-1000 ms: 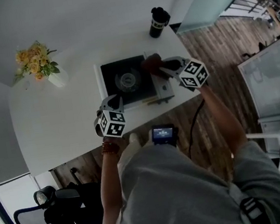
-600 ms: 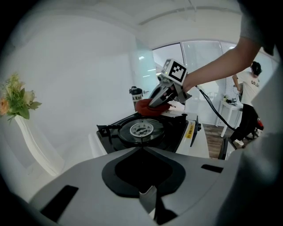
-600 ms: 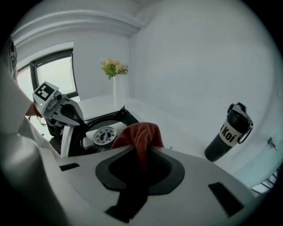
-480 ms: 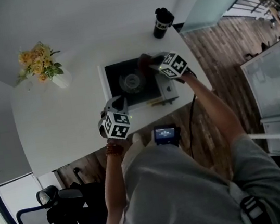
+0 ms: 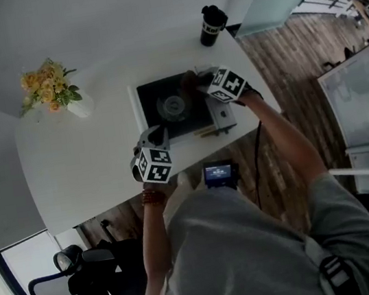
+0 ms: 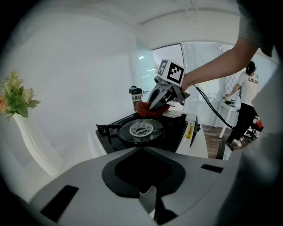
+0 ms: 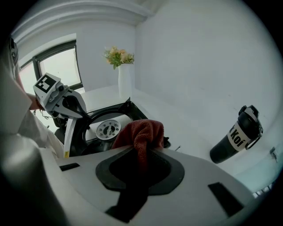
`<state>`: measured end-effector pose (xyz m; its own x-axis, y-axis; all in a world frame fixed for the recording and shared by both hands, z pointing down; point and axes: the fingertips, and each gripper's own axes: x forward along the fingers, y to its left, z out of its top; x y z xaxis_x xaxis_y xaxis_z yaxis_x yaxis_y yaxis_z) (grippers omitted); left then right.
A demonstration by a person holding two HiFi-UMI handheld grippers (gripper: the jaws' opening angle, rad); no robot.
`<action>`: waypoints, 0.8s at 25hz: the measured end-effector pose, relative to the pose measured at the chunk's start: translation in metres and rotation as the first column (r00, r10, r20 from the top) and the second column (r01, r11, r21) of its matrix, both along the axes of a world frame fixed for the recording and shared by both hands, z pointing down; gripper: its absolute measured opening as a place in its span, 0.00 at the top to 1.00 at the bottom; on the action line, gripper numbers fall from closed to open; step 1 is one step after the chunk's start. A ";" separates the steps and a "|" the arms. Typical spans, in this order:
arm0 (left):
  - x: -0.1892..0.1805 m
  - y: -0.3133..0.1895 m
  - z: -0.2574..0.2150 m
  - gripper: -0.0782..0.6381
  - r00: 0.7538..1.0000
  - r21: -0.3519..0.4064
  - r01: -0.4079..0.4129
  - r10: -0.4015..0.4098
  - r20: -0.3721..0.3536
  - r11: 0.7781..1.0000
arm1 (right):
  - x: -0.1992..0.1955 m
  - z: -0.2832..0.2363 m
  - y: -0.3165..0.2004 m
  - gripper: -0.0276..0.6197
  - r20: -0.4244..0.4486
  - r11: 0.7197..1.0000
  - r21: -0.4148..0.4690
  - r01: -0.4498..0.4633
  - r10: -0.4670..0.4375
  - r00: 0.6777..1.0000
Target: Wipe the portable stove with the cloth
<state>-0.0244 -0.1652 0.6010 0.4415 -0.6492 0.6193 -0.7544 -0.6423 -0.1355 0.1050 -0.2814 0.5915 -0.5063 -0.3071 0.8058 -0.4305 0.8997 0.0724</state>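
Right gripper [image 5: 197,84] is clamped on the dark red terry cloth [image 7: 142,131]. A fold is pinched between the jaws and the rest bunches out ahead of the tips.

In the head view the cloth sits on the black-topped portable gas stove [image 5: 157,125], at about 1 o'clock from the round silver burner [image 5: 172,105]. The stove is on the white table [image 5: 82,159], near its front edge.

Left gripper [image 5: 155,134] has its jaws together with nothing between them. It's parked at about 7 o'clock from the burner, by the stove's near-left corner. Can't tell whether it touches the stove.

Black lidded tumbler [image 5: 212,25] is further out at 1 o'clock. White vase of yellow flowers [image 5: 50,88] is well off at 10 o'clock.

Handling, my read:
- The cloth looks soft, light and limp, so it won't push by itself. Hold deep on the bunched fold and drag the free wad flat.
- The terry pile will likely snag on the pan-support prongs around the burner.
- The stove looks rigid but light, and it will probably slide on the smooth tabletop. Bracing its near-left corner with the left gripper makes sense.
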 end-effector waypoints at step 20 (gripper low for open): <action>0.002 0.002 -0.002 0.84 1.000 0.004 0.003 -0.003 -0.003 1.000 | 0.001 -0.002 0.036 0.85 0.016 0.999 -0.005 0.051 -0.051 0.999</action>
<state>-0.0226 -0.1634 0.5992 0.4410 -0.6532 0.6155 -0.7569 -0.6392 -0.1361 0.1057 -0.2458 0.5892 -0.5336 -0.2762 0.7993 -0.3850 0.9209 0.0612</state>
